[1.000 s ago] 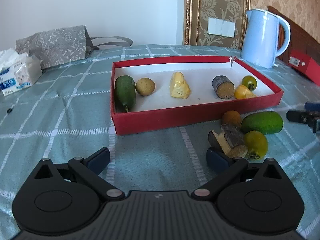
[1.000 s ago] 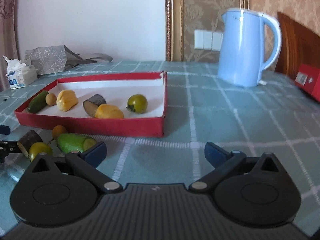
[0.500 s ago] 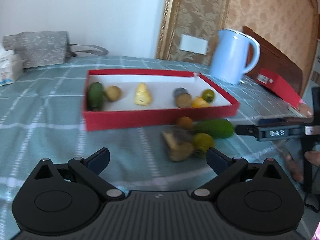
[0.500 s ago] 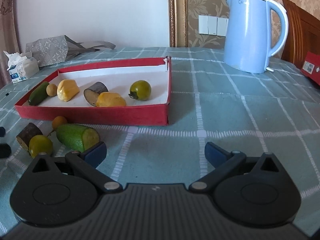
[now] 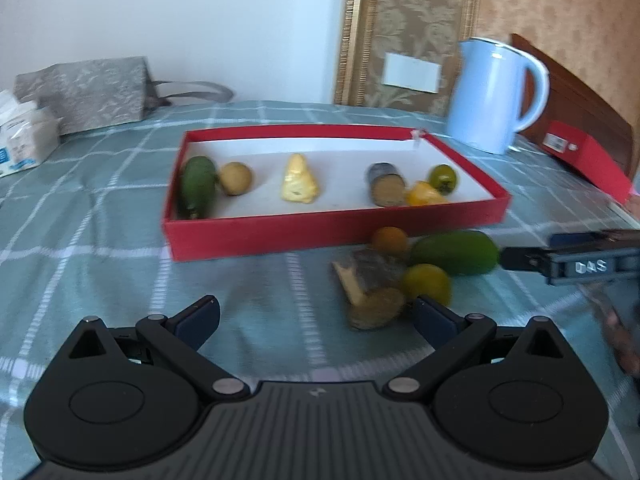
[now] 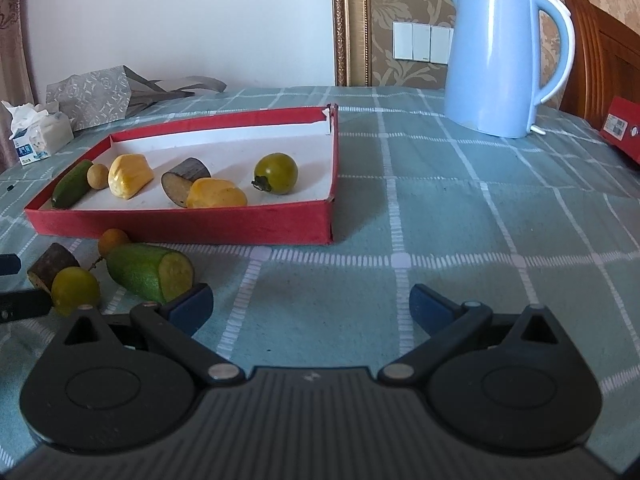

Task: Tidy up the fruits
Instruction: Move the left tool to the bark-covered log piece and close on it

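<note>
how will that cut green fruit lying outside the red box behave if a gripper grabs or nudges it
The cut green fruit looks rounded along its length, so a nudge would probably roll it sideways. Its skin looks smooth, so the fingers may slip unless they close across the middle. It lies close to the small orange fruit, which may shift.

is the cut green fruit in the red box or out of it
Out. The cut green fruit lies on the tablecloth in front of the red box, outside its near wall, beside other loose pieces.
</note>
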### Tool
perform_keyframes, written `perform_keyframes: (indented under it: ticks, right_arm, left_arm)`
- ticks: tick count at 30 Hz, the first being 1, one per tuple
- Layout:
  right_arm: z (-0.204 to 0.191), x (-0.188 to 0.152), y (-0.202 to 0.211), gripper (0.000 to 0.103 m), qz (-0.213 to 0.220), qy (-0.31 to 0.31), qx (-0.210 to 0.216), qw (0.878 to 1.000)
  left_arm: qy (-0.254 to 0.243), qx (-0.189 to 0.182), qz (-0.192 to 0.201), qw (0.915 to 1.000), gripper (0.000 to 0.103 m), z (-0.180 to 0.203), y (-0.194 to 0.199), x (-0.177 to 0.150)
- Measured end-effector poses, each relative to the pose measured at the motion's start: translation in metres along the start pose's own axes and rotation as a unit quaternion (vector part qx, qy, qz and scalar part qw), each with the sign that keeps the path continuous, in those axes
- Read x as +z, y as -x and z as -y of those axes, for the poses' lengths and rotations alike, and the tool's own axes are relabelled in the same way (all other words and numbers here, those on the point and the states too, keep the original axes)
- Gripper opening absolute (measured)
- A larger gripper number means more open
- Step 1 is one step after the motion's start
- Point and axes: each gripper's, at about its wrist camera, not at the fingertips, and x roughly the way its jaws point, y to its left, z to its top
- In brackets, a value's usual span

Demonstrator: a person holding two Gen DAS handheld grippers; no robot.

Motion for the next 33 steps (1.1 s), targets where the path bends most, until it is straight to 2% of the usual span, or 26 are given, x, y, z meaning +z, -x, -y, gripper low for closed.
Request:
perform_keyframes:
  ticks: [4, 6, 8, 11, 17, 20, 23, 28, 32, 33]
  right_arm:
    - [0.000, 0.000, -0.001, 0.103, -0.001, 0.000, -0.001, 1.000]
    - [0.000, 0.000, -0.001, 0.103, -0.001, 0.000, -0.001, 1.000]
    - [0.000, 0.000, -0.001, 0.103, -0.002, -0.002, -0.001, 1.000]
    - [0.000, -0.001, -0.001, 0.103, -0.003, -0.004, -0.003, 1.000]
    - [0.000, -0.001, -0.002, 0.103, -0.004, -0.003, -0.003, 1.000]
    - [0.000, -0.001, -0.002, 0.103, -0.004, -0.003, -0.003, 1.000]
    - [0.000, -0.001, -0.002, 0.103, -0.004, -0.003, -0.003, 1.000]
    - [0.000, -0.001, -0.002, 0.103, -0.004, -0.003, -0.003, 1.000]
    - [0.000, 0.000, -0.002, 0.103, -0.004, -0.003, -0.003, 1.000]
    - [0.000, 0.000, -0.001, 0.103, -0.004, -0.003, -0.003, 1.000]
  left_arm:
    - [0.005, 0.010, 0.001, 0.9999, 0.103, -0.001, -0.004, 0.004]
    - [0.000, 0.042, 0.005, 0.9991, 0.103, 0.000, -0.006, 0.006]
    - [0.000, 0.067, -0.007, 0.9977, 0.103, -0.002, -0.012, 0.007]
    - [0.011, 0.058, -0.011, 0.9982, 0.103, -0.007, -0.013, 0.009]
    - [0.002, 0.043, -0.003, 0.9991, 0.102, 0.000, -0.015, 0.011]
    - [0.003, 0.038, -0.002, 0.9993, 0.081, 0.002, -0.016, 0.012]
    - [-0.003, 0.033, 0.001, 0.9995, 0.068, 0.004, -0.016, 0.012]
    - [-0.007, 0.028, 0.004, 0.9996, 0.064, 0.006, -0.014, 0.010]
    - [-0.001, 0.010, 0.006, 0.9999, 0.049, 0.004, -0.011, 0.010]
    - [-0.002, 0.008, 0.007, 0.9999, 0.048, 0.005, -0.011, 0.009]
